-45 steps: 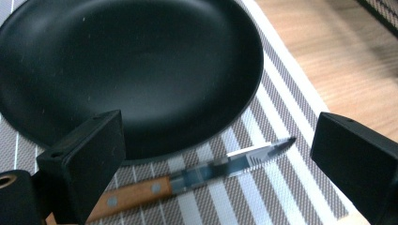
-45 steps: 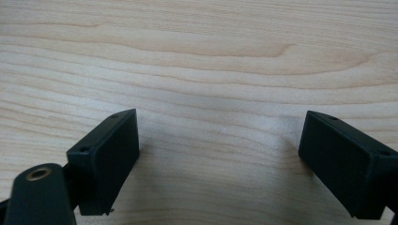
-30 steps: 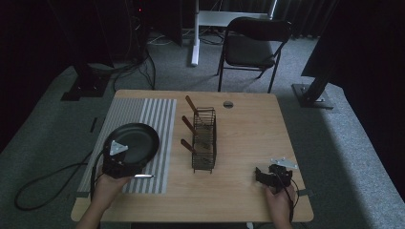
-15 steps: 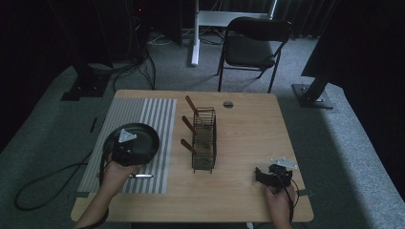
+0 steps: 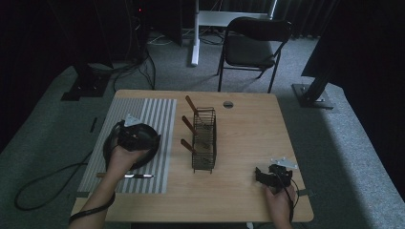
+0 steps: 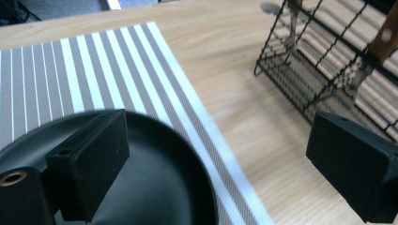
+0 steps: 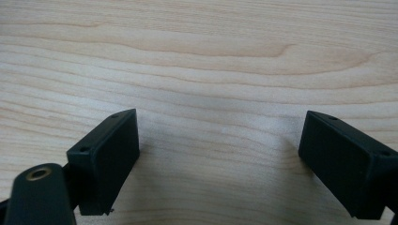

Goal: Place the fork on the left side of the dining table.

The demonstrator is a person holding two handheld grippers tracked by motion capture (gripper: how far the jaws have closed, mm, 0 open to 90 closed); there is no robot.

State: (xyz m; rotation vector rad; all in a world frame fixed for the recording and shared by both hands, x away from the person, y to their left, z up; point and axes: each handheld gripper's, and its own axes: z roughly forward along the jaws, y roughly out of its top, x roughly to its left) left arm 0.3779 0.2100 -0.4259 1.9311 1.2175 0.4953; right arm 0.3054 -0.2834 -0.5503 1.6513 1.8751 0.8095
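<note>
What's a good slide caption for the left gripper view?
Open left gripper over a black pan on a striped mat, wire rack beyond.

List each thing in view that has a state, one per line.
left tongs: open, over the black pan's rim
right tongs: open, empty, low over the bare table
black pan: upright on the striped mat
wire rack: upright, wooden-handled utensils in it
knife: flat on the mat

A round black shallow pan (image 5: 136,143) lies flat on the grey-and-white striped mat (image 5: 143,114). Just beside the mat, a black wire rack (image 5: 204,138) stands upright, holding wooden-handled utensils (image 5: 190,125).
</note>
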